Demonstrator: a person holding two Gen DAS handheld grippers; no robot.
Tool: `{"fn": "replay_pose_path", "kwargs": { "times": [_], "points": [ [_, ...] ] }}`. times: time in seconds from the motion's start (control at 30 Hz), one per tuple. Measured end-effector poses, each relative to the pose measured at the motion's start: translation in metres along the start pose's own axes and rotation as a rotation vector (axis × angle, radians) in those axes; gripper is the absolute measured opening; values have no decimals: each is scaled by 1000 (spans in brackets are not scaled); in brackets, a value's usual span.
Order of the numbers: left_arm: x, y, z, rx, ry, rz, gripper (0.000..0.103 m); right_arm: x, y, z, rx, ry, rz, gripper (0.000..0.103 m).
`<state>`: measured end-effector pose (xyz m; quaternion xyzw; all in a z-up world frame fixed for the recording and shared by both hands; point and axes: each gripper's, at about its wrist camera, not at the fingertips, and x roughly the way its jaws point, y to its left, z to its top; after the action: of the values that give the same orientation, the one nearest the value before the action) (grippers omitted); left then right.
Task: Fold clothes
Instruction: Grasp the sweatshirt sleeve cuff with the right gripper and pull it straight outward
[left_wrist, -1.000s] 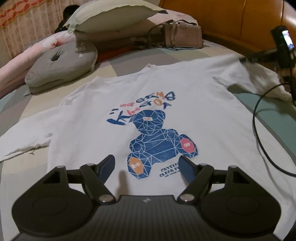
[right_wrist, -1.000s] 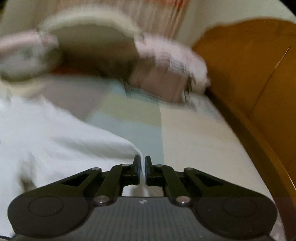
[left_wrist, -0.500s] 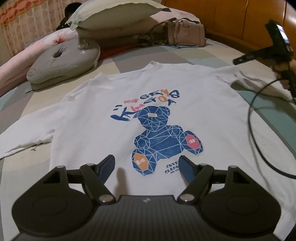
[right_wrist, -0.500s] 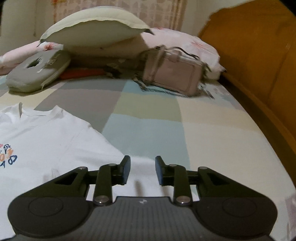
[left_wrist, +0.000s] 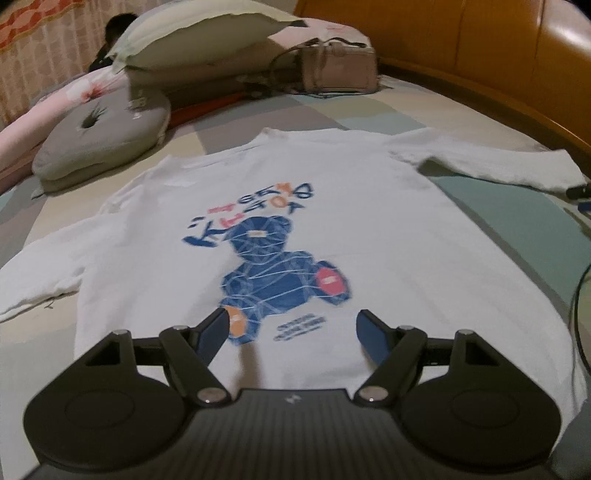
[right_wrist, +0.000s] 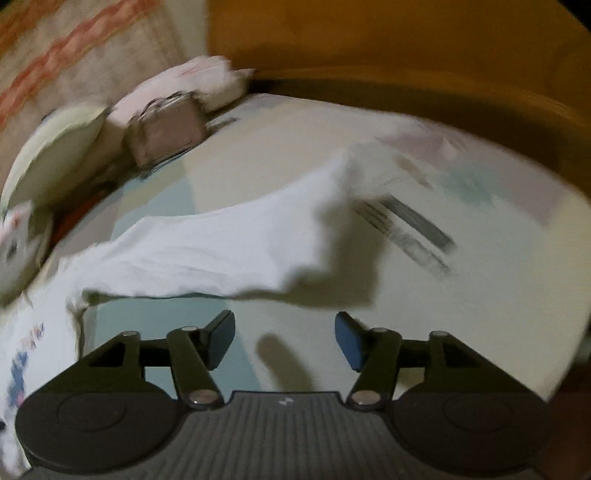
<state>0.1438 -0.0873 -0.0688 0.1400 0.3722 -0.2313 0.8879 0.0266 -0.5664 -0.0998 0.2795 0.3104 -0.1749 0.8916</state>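
A white long-sleeved shirt (left_wrist: 369, 221) lies spread flat, print side up, on a bed (left_wrist: 461, 110) covered in a sheet of pale green, beige and grey blocks. The left gripper (left_wrist: 291, 332) hangs over the shirt's lower hem with its jaws held wide apart and nothing between them; the blue bear print (left_wrist: 280, 273) sits just ahead of its fingertips, slightly toward the left finger. Beyond the print the collar points away from the gripper, and the two sleeves stretch out to either side.

The right gripper (right_wrist: 284, 339) hovers above bare sheet with its jaws opening and only the bed cover showing between them. The shirt's sleeve (right_wrist: 221, 251) lies ahead of this gripper and a little to its left, the cuff end close in front of the fingertips but not touching them. The right wrist view is blurred, so fine detail of the cuff cannot be told.

Farther off from both grippers, at the head of the bed, a grey round cushion (left_wrist: 103, 147) with a dimpled centre rests to the left, a pale green pillow (left_wrist: 199, 33) is stacked on pink flowered bedding behind it, and a beige handbag (left_wrist: 336, 70) stands to the right of those. A glossy orange-brown wooden bed frame (left_wrist: 480, 48) curves along the right side. A patterned curtain (right_wrist: 74, 55) hangs behind the pillows. A dark cable (left_wrist: 576, 314) loops at the right edge of the left wrist view.
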Motion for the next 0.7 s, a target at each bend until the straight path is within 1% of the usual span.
{"fn": "replay_pose_path", "kwargs": {
  "times": [0.07, 0.13, 0.2, 0.33, 0.43, 0.5, 0.53, 0.6, 0.7],
  "points": [
    [-4, -8, 2, 13, -3, -8, 76, 2, -13, -1, 80, -36, 67, 70],
    [-7, -13, 4, 21, -5, -18, 76, 10, -16, 2, 117, -63, 101, 71],
    [-10, -17, 5, 27, -5, -22, 76, 23, -13, 10, 141, -82, 114, 71],
    [-14, -19, 6, 41, 1, -6, 76, 39, 0, 27, 137, -161, 88, 71],
    [-13, -17, 5, 38, 9, 7, 76, 44, 26, 38, 56, -208, 141, 71],
    [-11, -16, 5, 35, 16, 13, 76, 47, 50, 41, -29, -212, 180, 74],
    [-10, -16, 5, 35, 18, 14, 76, 49, 63, 42, -71, -214, 199, 77],
    [-10, -17, 4, 37, 19, 11, 76, 56, 84, 41, -142, -177, 224, 77],
    [-10, -18, 3, 38, 17, -2, 76, 64, 96, 35, -203, -132, 228, 77]
  ]
}}
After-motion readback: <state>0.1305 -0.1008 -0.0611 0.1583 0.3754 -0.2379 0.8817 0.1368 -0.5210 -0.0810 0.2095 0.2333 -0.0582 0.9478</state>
